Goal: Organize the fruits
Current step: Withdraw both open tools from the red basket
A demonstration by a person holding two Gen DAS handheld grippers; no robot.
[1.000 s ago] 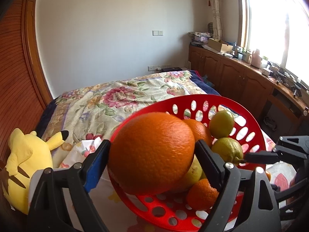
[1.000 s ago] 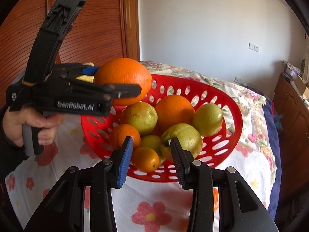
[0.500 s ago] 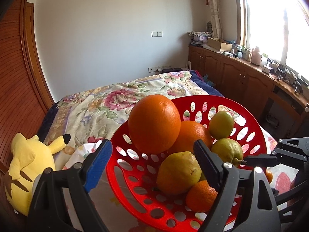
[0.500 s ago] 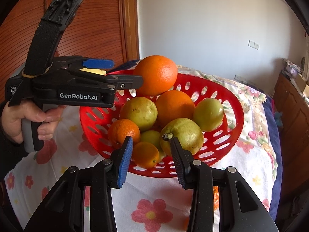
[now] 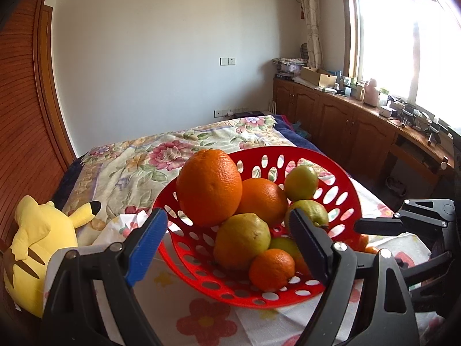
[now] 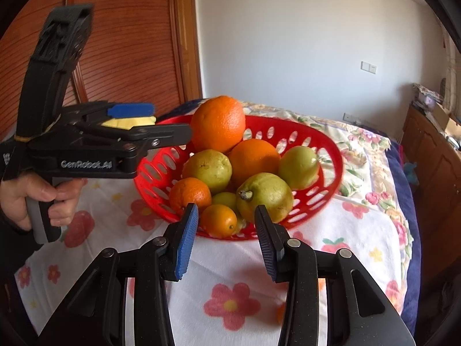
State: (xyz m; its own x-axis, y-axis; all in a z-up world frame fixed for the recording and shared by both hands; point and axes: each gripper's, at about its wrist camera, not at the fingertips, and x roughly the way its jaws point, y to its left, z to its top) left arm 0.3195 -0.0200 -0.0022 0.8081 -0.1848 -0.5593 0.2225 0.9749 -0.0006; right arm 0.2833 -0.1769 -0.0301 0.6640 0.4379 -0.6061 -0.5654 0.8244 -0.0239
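Bed (image 5: 184,155) — orange (image 5: 209,186) beyond left tool (image 5: 230,242)

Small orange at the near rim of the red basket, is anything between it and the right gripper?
Nothing visible. The small orange lies at the near rim of the red perforated plastic basket, directly ahead of the open right gripper.

Bright daylight, blown-out window (image 5: 403,28), fisheye-warped edges

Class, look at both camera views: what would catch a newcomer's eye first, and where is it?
The big orange crowning the fruit pile in the red basket on the flowered cloth. Next, the open left gripper beside it, empty, and the yellow plush toy at the bed's left edge.
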